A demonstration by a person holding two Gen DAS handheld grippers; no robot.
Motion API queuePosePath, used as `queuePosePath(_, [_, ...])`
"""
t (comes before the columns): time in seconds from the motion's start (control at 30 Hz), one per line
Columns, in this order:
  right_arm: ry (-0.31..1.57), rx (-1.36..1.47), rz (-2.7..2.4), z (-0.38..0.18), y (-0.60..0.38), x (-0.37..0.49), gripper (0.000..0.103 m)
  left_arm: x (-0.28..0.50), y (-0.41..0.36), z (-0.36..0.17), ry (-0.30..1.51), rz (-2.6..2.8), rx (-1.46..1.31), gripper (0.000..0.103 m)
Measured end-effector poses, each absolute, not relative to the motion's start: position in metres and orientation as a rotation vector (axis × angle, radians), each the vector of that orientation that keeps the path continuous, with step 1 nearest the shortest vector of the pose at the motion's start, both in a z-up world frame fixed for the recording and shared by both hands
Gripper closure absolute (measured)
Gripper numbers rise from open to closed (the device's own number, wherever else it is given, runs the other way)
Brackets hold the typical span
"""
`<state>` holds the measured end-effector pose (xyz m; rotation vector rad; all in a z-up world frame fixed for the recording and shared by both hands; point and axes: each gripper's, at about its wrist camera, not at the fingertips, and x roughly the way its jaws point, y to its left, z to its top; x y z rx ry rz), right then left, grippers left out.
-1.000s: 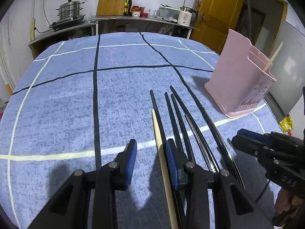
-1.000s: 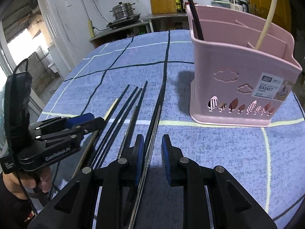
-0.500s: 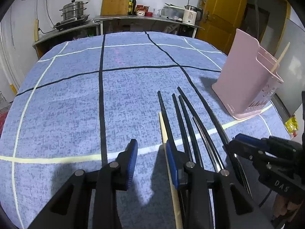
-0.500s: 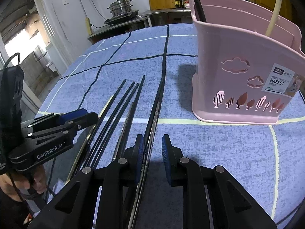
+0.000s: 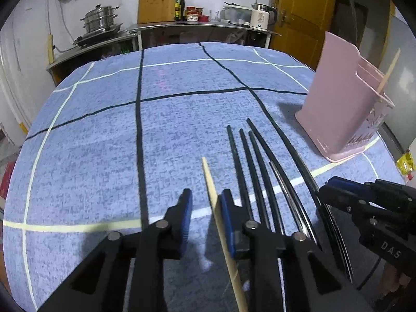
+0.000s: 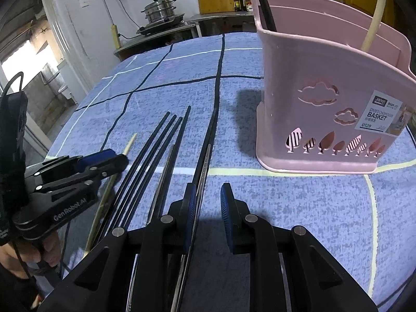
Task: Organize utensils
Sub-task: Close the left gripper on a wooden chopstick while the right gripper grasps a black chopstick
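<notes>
Several black chopsticks (image 5: 256,161) (image 6: 158,143) and a metal one (image 5: 286,187) (image 6: 204,166) lie side by side on the blue checked cloth. A pale wooden chopstick (image 5: 215,208) (image 6: 104,200) lies at their left. My left gripper (image 5: 205,202) is open, with the wooden chopstick between its jaws against the right one. My right gripper (image 6: 208,197) is open, its left jaw beside the metal chopstick. A pink utensil basket (image 5: 345,114) (image 6: 327,98) stands at the right, holding a black and a wooden chopstick.
The table (image 5: 104,130) is covered by the blue cloth with black and pale lines. A counter (image 5: 197,26) behind it holds a steamer pot, a cutting board, bottles and a kettle. A yellow door (image 5: 299,13) is at the back right.
My left gripper has shifted right, so the wooden chopstick now lies between its jaws, and its jaws stand closer together. My right gripper has lowered slightly toward the chopsticks.
</notes>
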<state>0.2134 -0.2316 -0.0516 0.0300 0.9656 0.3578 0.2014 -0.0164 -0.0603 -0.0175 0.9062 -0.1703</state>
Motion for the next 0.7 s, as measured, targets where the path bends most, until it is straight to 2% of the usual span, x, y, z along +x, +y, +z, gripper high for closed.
queuePosePath(0.27, [0.969, 0.010, 0.344, -0.050, -0.222, 0.225, 0.083, 0.208, -0.004, -0.061, 0.931, -0.183, -0.103, 0.083])
queuePosePath(0.43, [0.983, -0.032, 0.341, -0.053, -0.208, 0.230, 0.089, 0.218, -0.003, -0.060, 0.959, -0.202, -0.139, 0.083])
queuePosePath(0.7, [0.999, -0.002, 0.345, -0.054, -0.210, 0.237, 0.090, 0.227, -0.004, -0.059, 0.976, -0.207, -0.140, 0.083])
